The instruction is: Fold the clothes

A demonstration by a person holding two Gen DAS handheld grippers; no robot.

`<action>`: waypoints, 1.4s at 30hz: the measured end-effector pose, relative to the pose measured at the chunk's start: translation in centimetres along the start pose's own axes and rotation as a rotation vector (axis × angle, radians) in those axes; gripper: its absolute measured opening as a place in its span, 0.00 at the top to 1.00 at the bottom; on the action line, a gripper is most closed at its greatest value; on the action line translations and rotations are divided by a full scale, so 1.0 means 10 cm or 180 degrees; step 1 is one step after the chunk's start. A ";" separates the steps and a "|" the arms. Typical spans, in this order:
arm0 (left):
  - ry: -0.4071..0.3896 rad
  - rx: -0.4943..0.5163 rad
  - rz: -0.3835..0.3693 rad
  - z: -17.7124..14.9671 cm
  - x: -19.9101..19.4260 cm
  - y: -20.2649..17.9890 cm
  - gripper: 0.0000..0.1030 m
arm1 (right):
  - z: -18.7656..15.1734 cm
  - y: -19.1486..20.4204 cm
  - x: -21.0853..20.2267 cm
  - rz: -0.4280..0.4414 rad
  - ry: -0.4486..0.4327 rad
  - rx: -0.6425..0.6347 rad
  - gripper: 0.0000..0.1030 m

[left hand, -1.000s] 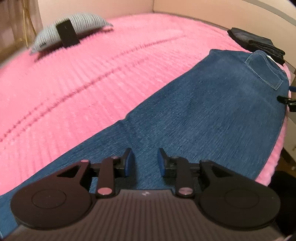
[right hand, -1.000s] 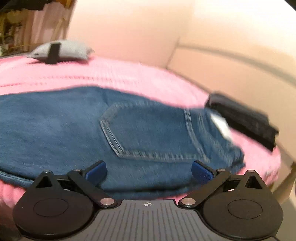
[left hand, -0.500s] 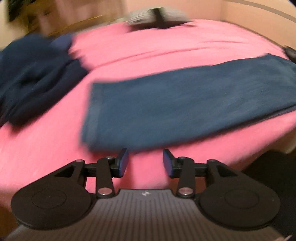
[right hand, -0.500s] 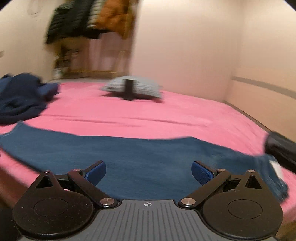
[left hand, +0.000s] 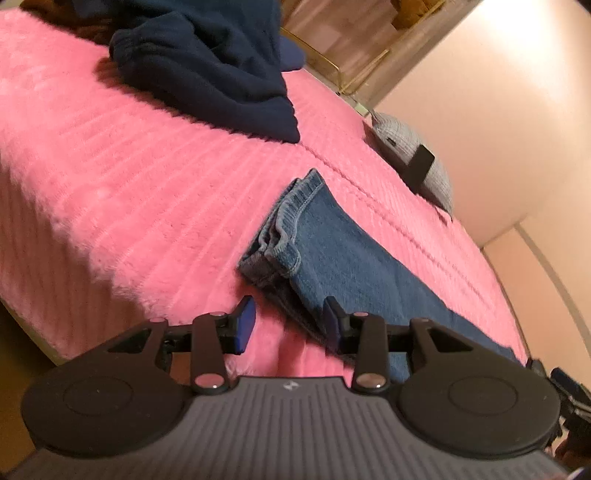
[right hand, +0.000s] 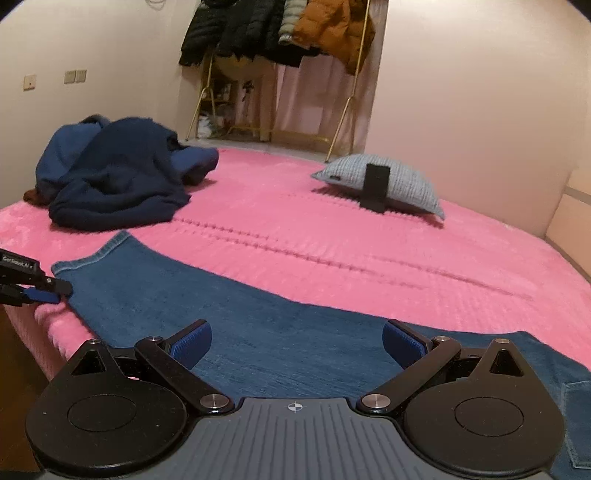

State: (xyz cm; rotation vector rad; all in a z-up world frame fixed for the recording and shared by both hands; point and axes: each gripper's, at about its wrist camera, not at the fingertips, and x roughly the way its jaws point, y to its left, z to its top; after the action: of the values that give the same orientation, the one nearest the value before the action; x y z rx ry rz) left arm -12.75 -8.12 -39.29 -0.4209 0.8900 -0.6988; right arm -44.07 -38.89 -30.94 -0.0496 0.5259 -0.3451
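Blue jeans (right hand: 229, 317) lie folded lengthwise along the near edge of the pink bed, hems at the left. In the left wrist view the stacked hems (left hand: 284, 236) sit just ahead of my left gripper (left hand: 288, 325), which is open with its right fingertip at the leg's near edge and nothing between the fingers. My right gripper (right hand: 297, 345) stands wide open over the middle of the jeans, empty. The left gripper (right hand: 48, 290) also shows at the hem corner in the right wrist view.
A heap of dark blue clothes (right hand: 110, 177) lies at the bed's far left. A grey pillow (right hand: 384, 184) with a black object leaning on it sits at the back. Coats (right hand: 280, 29) hang on a gold rack beyond. The bed edge (left hand: 74, 295) drops off at left.
Both grippers swung left along the jeans, from the waist and pocket end toward the leg hems. The left gripper came down close to the hems. Both stayed open.
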 end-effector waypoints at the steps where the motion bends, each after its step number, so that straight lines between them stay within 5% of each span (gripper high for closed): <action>1: -0.0020 -0.0047 -0.0003 -0.01 0.02 0.03 0.66 | -0.01 0.00 0.02 -0.0007 0.0019 0.0011 0.02; 14: -0.0167 -0.0389 -0.0091 -0.04 0.12 0.10 0.69 | -0.16 -0.12 0.19 -0.0180 0.0360 0.0226 0.02; 20: -0.0175 -0.0417 -0.0034 -0.05 0.13 0.06 0.87 | -0.28 -0.41 0.09 -0.0370 0.0551 0.0483 0.02; 23: -0.0279 0.0085 0.0066 0.03 0.03 -0.26 0.91 | -0.39 -0.66 -0.13 -0.0547 0.0483 0.0743 0.02; 26: -0.0463 0.0996 0.0052 0.10 -0.10 -0.89 0.92 | -0.54 -0.92 -0.42 -0.0791 0.0401 0.0953 0.02; 31: -0.0598 0.2539 -0.0488 -0.22 -0.20 -2.40 0.92 | -0.82 -1.38 -0.89 -0.1162 0.0285 0.1323 0.02; 34: -0.0534 0.3239 -0.0894 -0.75 -0.15 -3.20 0.92 | -1.03 -1.67 -1.13 -0.1380 0.0240 0.1522 0.02; 38: -0.0083 0.3968 -0.1315 -1.73 0.25 -3.94 0.90 | -1.29 -1.97 -1.40 -0.1605 0.0273 0.1787 0.02; 42: 0.0871 0.4319 -0.1361 -2.53 0.79 -4.17 0.82 | -1.47 -2.13 -1.57 -0.1624 0.0306 0.1976 0.02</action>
State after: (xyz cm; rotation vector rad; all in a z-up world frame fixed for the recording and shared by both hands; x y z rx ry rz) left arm -45.72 -44.36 -33.11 0.7395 0.3992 -1.5884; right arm -70.73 -53.10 -33.21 0.4426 0.4775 -1.0008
